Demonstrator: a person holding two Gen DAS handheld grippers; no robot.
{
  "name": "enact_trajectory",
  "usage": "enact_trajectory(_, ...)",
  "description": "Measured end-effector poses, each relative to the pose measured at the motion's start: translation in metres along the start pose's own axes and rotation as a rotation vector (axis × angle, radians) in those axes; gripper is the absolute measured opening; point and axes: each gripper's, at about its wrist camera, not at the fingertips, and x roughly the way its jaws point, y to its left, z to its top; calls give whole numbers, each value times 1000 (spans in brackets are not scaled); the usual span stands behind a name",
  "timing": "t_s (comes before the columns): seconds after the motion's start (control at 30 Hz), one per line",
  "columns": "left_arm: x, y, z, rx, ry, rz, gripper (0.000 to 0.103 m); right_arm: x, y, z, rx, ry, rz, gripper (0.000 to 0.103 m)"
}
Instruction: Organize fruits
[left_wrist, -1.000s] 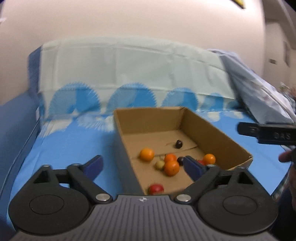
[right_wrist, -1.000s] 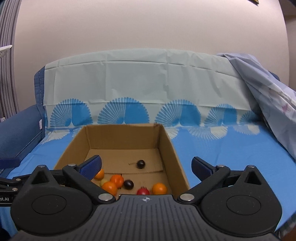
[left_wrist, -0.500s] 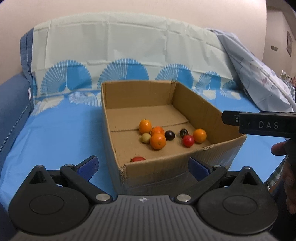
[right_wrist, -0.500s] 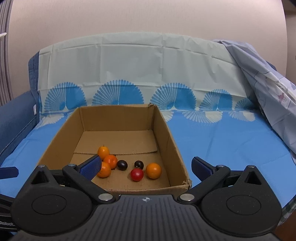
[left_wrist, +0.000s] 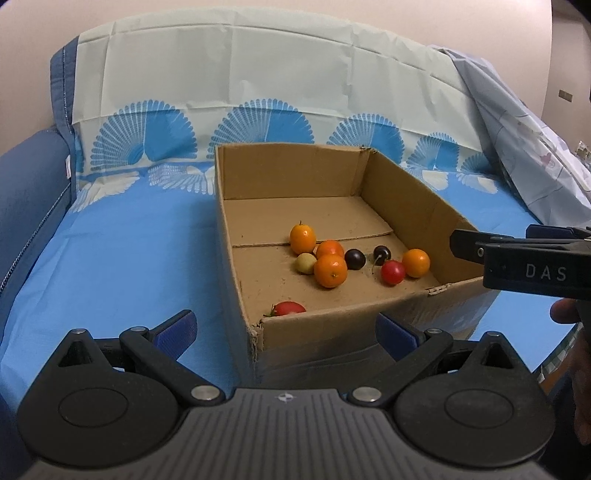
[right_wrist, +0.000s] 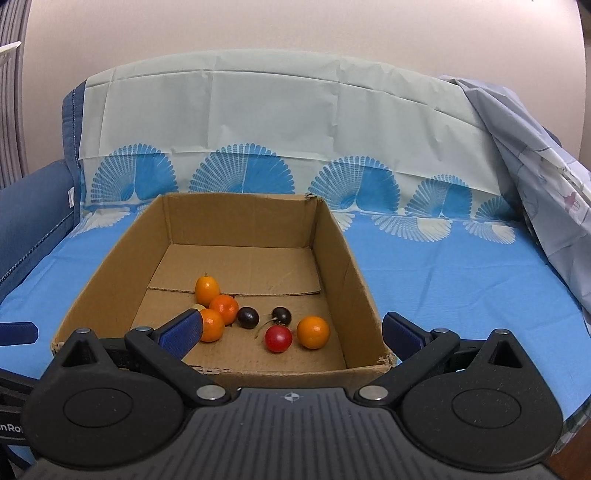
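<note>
An open cardboard box (left_wrist: 406, 314) (right_wrist: 362, 280) lies on a blue bed cover. Inside are several small oranges (left_wrist: 330, 270) (right_wrist: 313, 332), a red cherry tomato (left_wrist: 392, 272) (right_wrist: 278, 338), two dark cherries (left_wrist: 355, 259) (right_wrist: 247, 317), a pale round fruit (left_wrist: 305, 263) and a red fruit (left_wrist: 288, 308) by the near wall. My left gripper (left_wrist: 286, 330) is open and empty in front of the box's near left corner. My right gripper (right_wrist: 291, 334) is open and empty above the near wall; it also shows from the side in the left wrist view (left_wrist: 517, 254).
The blue patterned cover (left_wrist: 122, 258) spreads on both sides of the box. A pale backrest cover (right_wrist: 277, 122) rises behind. A grey-blue sheet (right_wrist: 535, 166) hangs at the right. A dark blue padded arm (left_wrist: 26, 192) borders the left side.
Both grippers have risen and pulled back a little, so the box sits lower and more of its inside shows. The fruits have not moved in the last half second.
</note>
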Motion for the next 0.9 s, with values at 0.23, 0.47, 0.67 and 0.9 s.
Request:
enact_trajectory(0.23, 1, 1, 0, -10, 10, -2, 103, 2, 3, 0, -15, 3, 4, 102)
enact_trajectory(0.47, 2, 0, 1, -10, 10, -5, 103, 3, 4, -1, -31, 5, 4, 102)
enact_trajectory(0.67, 3, 0, 1, -16, 13, -10, 103, 3, 7, -2, -40, 6, 4, 102)
enact_trajectory(0.9, 2, -1, 1, -8, 3, -8, 103, 4, 11, -3, -64, 8, 4, 102)
